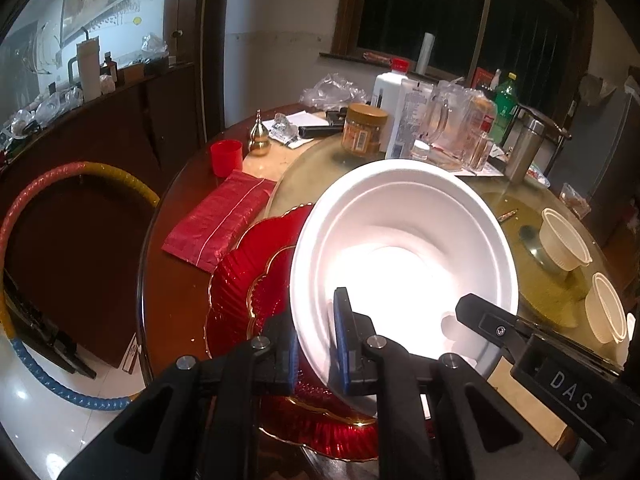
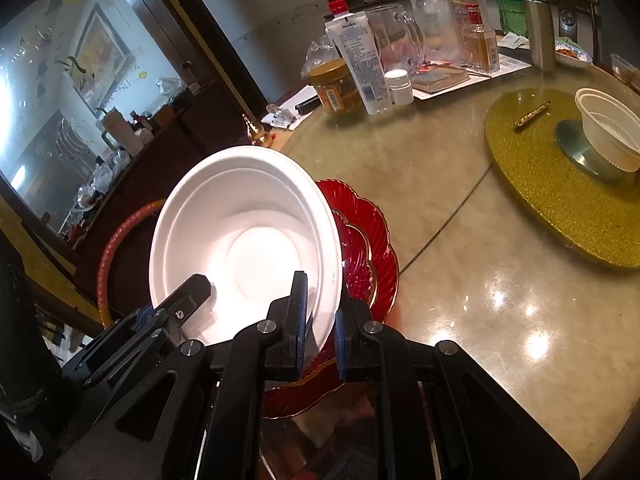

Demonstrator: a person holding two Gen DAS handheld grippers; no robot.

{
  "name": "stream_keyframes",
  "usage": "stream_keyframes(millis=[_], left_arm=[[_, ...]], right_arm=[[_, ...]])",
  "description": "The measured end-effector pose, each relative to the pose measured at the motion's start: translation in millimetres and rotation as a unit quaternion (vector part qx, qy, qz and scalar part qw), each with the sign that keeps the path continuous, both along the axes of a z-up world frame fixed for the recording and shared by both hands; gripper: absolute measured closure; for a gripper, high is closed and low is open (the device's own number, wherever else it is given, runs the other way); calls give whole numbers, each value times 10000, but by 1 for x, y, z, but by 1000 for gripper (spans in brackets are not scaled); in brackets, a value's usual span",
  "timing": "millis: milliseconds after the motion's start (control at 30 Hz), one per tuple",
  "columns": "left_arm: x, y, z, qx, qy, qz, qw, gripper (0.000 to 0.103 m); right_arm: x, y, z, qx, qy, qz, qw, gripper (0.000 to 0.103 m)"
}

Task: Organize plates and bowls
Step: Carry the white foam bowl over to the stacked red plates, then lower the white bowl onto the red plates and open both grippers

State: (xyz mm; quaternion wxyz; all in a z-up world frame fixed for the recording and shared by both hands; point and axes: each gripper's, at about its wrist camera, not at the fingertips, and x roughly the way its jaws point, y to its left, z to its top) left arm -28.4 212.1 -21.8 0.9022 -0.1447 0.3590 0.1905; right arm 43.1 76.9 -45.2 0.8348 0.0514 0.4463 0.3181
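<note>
Left wrist view: one large white bowl (image 1: 404, 256) is hanging tilted over two stacked red plates (image 1: 256, 272), its rim pinched by the left hand-held gripper (image 1: 316, 344) and right hand-held gripper (image 2: 322, 332); two small white bowls (image 1: 564, 240) are sitting well apart on the table (image 1: 176, 280).

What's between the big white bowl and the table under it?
Stacked red glass plates with gold rims lie beneath the white bowl, which both tongs, left and right, hold tilted by its rim. Both wrist views show this.
</note>
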Motion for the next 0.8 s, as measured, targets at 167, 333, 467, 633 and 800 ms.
stream_keyframes(millis=[167,333,467,633,800], left_arm=[[2,4,-5,-13,84,44,10000,88],[2,7,-10,-37,163,100,9998,88],[1,9,-10,-17,176,154,9997,88],[1,9,-10,-14,173,171,9997,87],[2,11,-11,-19,184,188,9997,87]], right_arm=[[3,5,-5,-104,95,44,9999,91],[5,10,-10,-205,179,80,9996,91],[3,16,-12,-340,187,144,9991,88],[1,19,-9,-426,41,173,9989,88],[0,20,-9,-487,17,174,9987,87]])
